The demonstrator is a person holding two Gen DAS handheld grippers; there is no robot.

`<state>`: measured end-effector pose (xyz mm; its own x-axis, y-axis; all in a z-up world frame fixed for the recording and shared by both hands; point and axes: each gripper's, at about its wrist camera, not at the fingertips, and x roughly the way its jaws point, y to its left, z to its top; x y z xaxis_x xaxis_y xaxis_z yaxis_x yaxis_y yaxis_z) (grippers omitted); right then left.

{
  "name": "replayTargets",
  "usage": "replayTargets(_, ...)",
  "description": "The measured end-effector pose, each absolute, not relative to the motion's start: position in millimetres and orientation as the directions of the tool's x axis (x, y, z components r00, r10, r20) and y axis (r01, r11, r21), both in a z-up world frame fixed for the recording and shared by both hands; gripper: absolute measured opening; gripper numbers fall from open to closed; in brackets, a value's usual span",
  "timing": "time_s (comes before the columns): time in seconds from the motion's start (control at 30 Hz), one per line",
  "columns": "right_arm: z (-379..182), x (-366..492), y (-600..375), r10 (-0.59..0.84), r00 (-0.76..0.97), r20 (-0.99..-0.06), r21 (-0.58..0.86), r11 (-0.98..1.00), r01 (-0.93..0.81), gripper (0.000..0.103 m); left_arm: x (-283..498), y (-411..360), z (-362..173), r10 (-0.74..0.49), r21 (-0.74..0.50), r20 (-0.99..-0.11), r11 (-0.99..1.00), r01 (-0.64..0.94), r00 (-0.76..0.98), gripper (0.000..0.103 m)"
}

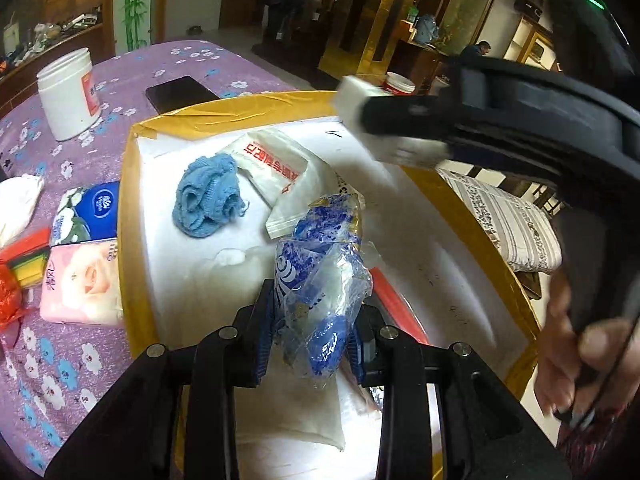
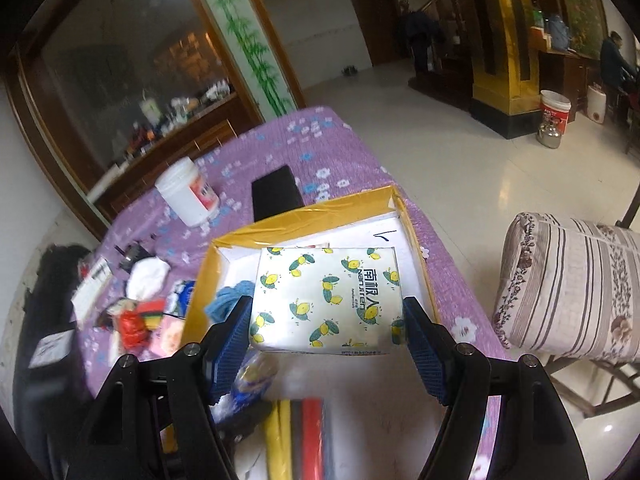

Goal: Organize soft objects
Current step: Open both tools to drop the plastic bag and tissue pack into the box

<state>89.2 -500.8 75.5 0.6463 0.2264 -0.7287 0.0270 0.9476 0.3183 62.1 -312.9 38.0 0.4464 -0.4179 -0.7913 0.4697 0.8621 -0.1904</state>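
Left gripper pinches a crinkly bag, right gripper clamps a tissue pack; crowding together over the box, they could collide.

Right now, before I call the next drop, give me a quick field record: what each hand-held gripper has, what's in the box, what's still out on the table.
left hand-held gripper: shut on blue-and-clear plastic bag, over the box
right hand-held gripper: shut on tissue pack with lemon print, over the box
box: yellow taped rim, white inside
in box: blue cloth, white sachet with red print
on table: pink tissue pack, blue tissue pack, white jar, black phone
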Motion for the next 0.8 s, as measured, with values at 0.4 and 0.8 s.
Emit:
replayTargets(0.4, 46.1, 153.3, -491.6, 0.175, 0.55, -0.816, 0.245, 0.968, 0.056, 0.075, 63.7, -310.6, 38.5, -0.462, -0.232, -0.774, 0.843, 0.485, 0.434, 0.028)
replayTargets(0.8, 51.5, 144.1, -502.4, 0.211, 0.569, -0.794, 0.304, 0.95, 0.072, 0.079, 62.3, -312.0, 44.9, -0.501, -0.242, -0.742, 0.82, 0.518, 0.446, 0.057)
